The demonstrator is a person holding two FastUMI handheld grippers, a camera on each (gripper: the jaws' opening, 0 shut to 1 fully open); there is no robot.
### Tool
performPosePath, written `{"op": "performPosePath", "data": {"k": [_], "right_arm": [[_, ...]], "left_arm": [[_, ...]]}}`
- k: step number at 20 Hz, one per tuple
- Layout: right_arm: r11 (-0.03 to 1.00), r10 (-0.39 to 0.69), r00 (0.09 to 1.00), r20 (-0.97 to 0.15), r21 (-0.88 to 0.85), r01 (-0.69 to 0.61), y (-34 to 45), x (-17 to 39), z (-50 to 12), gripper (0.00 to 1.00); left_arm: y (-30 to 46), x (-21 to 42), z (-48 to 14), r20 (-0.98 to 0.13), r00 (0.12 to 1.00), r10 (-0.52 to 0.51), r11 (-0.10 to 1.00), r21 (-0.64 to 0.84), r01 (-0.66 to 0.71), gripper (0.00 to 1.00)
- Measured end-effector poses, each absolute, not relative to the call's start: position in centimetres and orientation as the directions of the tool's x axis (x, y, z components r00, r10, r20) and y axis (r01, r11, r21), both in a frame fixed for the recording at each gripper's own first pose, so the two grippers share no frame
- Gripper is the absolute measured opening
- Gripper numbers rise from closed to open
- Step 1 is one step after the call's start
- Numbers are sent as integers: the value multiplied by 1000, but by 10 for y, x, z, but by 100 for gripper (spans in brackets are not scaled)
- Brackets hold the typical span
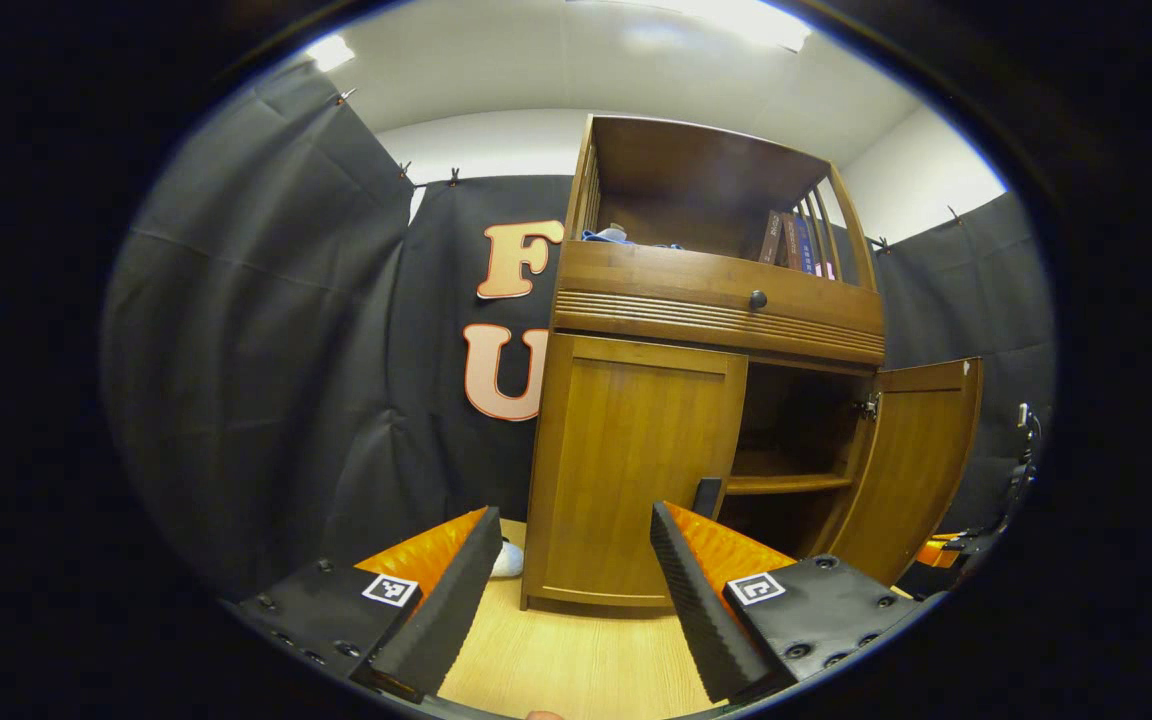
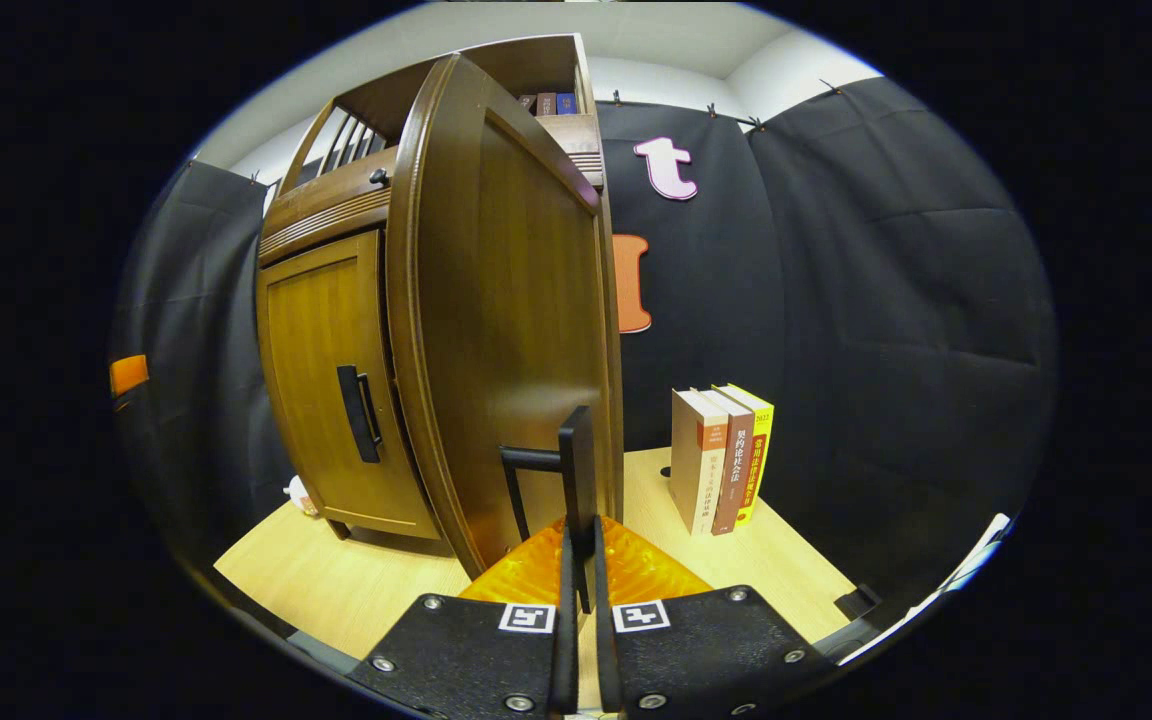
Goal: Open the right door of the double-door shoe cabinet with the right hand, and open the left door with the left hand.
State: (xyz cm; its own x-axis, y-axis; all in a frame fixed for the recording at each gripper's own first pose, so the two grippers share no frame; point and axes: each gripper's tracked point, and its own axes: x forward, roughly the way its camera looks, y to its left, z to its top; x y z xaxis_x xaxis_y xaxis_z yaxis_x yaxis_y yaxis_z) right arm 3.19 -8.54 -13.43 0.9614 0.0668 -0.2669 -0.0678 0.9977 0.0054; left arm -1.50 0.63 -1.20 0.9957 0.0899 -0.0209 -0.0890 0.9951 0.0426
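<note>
Wooden and swung wide, the right door (image 2: 506, 330) was held by its handle (image 2: 576, 470), on which the right gripper (image 2: 581, 570) was clamped. The left door (image 1: 636, 470) was seen closed on the shoe cabinet (image 1: 716, 300), with the left gripper (image 1: 576, 580) spread apart before it. Its handle (image 2: 358, 413), plain in the right gripper view, would need reaching next. Books (image 2: 721, 460) were stood beside the cabinet.

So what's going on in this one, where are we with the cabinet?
A person works a wooden shoe cabinet with two sets of tongs. The right tongs are shut on the right door's handle, and the right door is swung open, showing a shelf inside. The left door is closed; the left tongs hang open in front of it, not touching its handle.
</note>
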Motion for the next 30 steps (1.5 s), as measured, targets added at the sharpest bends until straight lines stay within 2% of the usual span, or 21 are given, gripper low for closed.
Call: {"op": "performPosePath", "data": {"k": [13, 14, 15, 17, 18, 19, 20, 21, 22, 23, 24, 26, 28, 29, 30], "right_arm": [[986, 167, 948, -269, 41, -162, -150, 47, -131, 7], [985, 175, 948, -267, 51, -168, -155, 48, -131, 0], [983, 185, 946, -266, 59, -175, -159, 49, -131, 5], [978, 210, 942, -264, 72, -197, -167, 51, -131, 5], [975, 222, 939, -262, 73, -210, -169, 53, -130, 12], [972, 235, 936, -262, 76, -223, -173, 53, -131, 5], [969, 248, 932, -264, 80, -235, -177, 55, -130, 12], [965, 262, 927, -266, 85, -249, -181, 56, -132, 12], [960, 281, 921, -270, 91, -266, -183, 56, -132, 5], [953, 304, 913, -272, 101, -287, -182, 54, -132, 5], [945, 326, 905, -272, 109, -307, -181, 51, -131, 12], [935, 354, 896, -269, 117, -335, -184, 45, -128, 2], [933, 359, 893, -272, 125, -338, -193, 37, -129, 20], [932, 361, 892, -272, 135, -335, -196, 34, -128, 16], [932, 359, 893, -270, 147, -330, -199, 32, -128, 24]], "left_arm": [[-70, 27, -14, 7, 997, 72, 995, 69, -72, 94], [-73, 28, -15, 9, 997, 76, 995, 69, -77, 94], [-77, 29, -17, 8, 997, 78, 995, 66, -78, 94], [-86, 33, -22, 2, 997, 75, 995, 69, -75, 97], [-90, 36, -26, -2, 997, 74, 995, 73, -73, 94], [-92, 38, -29, -6, 997, 77, 994, 79, -76, 94], [-94, 41, -33, -9, 997, 78, 994, 83, -77, 94], [-97, 44, -36, -14, 997, 77, 994, 84, -76, 94], [-100, 46, -39, -18, 997, 76, 994, 80, -75, 94], [-102, 50, -42, -23, 997, 77, 995, 72, -75, 94], [-105, 53, -47, -28, 997, 76, 995, 62, -74, 94], [-109, 57, -50, -31, 997, 74, 996, 59, -72, 94], [-116, 64, -53, -32, 997, 63, 996, 63, -61, 94], [-119, 69, -55, -36, 998, 56, 996, 66, -54, 94], [-123, 74, -58, -38, 998, 49, 996, 73, -46, 94]]}}
